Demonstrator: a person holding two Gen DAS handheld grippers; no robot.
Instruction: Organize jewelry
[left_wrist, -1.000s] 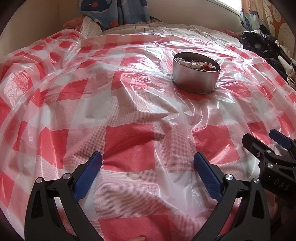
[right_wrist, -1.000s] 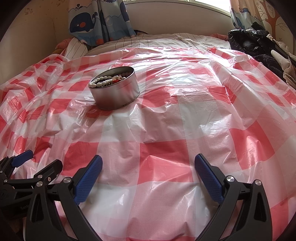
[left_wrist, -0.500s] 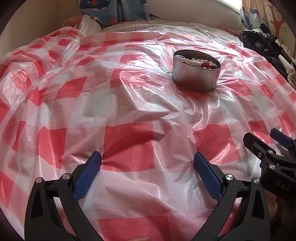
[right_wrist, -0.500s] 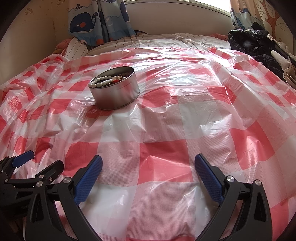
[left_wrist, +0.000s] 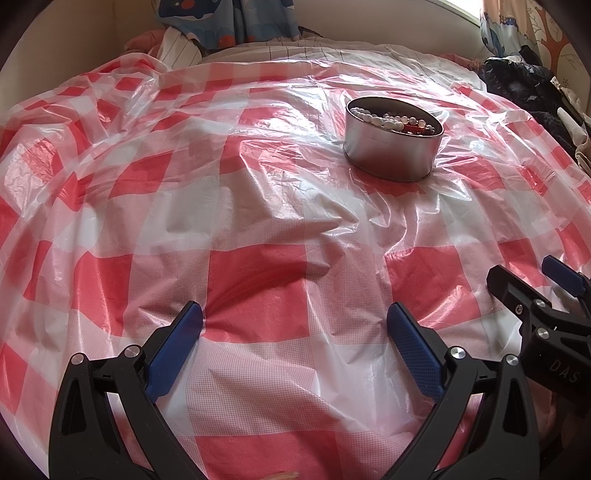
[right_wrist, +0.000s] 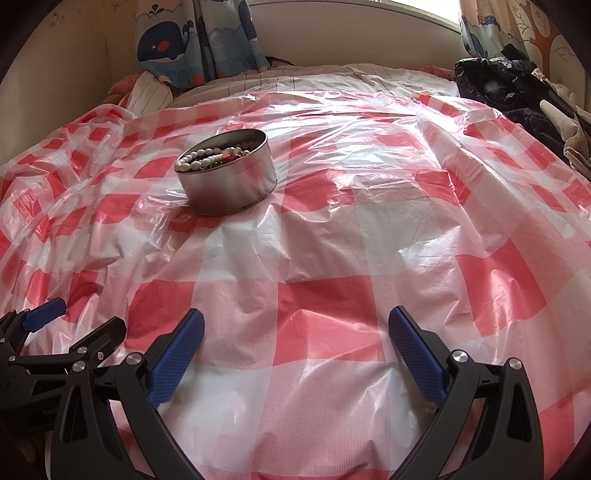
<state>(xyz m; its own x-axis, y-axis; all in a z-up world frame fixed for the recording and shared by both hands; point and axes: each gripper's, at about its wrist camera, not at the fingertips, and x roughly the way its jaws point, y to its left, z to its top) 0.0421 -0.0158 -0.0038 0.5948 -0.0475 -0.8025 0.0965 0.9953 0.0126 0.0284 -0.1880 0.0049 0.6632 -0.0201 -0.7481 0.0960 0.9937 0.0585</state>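
I have both grippers, left (left_wrist: 294, 321) and right (right_wrist: 296, 328), spread wide and empty, low over the near cloth (right_wrist: 369, 236). The tin (right_wrist: 227, 184) of beads (right_wrist: 201, 160) sits far ahead. My worry: the slick, wrinkled plastic may let the tin slide or tip.
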